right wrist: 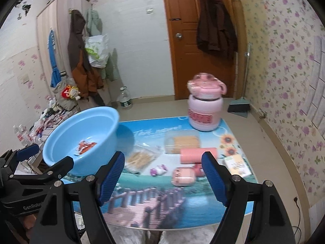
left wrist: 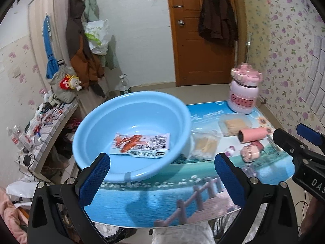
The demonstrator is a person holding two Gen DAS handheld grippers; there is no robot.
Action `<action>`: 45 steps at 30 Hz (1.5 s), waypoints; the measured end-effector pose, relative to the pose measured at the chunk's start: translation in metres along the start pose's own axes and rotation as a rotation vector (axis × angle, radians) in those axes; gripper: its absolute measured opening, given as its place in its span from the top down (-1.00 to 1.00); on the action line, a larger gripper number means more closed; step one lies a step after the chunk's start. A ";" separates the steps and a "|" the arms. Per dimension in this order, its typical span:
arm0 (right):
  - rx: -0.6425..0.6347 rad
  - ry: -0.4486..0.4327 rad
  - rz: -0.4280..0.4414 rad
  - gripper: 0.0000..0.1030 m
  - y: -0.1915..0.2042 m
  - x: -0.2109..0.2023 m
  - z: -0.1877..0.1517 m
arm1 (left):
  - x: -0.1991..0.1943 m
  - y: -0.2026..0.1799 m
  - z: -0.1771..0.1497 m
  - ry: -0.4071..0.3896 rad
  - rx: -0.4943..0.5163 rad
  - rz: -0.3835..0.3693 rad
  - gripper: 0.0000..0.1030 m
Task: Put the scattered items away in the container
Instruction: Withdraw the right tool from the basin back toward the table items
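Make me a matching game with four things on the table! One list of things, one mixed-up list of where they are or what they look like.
Things:
1. snack packet
2. big pink jar
3. pink roll
4. clear bag of sticks

Places or looks:
A. lying on its side, in the middle of the mat
B. inside the blue basin
C. standing upright at the far edge of the table
D. flat on the mat right beside the basin

Pairs: 1-B, 2-C, 3-A, 4-D
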State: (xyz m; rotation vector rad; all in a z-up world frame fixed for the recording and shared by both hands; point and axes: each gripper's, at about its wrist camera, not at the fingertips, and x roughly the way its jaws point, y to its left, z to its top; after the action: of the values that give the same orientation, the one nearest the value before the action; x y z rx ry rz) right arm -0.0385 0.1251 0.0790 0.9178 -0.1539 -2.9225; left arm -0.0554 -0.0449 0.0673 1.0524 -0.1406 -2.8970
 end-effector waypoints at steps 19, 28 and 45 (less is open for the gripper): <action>0.049 0.001 -0.054 -0.55 -0.032 -0.005 -0.001 | -0.003 -0.024 0.004 -0.002 0.040 -0.026 -1.00; 0.055 0.014 -0.067 -0.55 -0.039 0.003 -0.002 | 0.010 -0.030 0.003 0.020 0.047 -0.037 -1.00; 0.064 0.066 -0.091 -0.55 -0.073 0.034 -0.019 | 0.034 -0.063 0.000 0.042 0.101 -0.153 -1.00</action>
State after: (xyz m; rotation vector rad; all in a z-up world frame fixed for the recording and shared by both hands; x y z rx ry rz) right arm -0.0579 0.1931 0.0357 1.0560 -0.2083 -2.9809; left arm -0.0825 0.0150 0.0395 1.1901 -0.2152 -3.0293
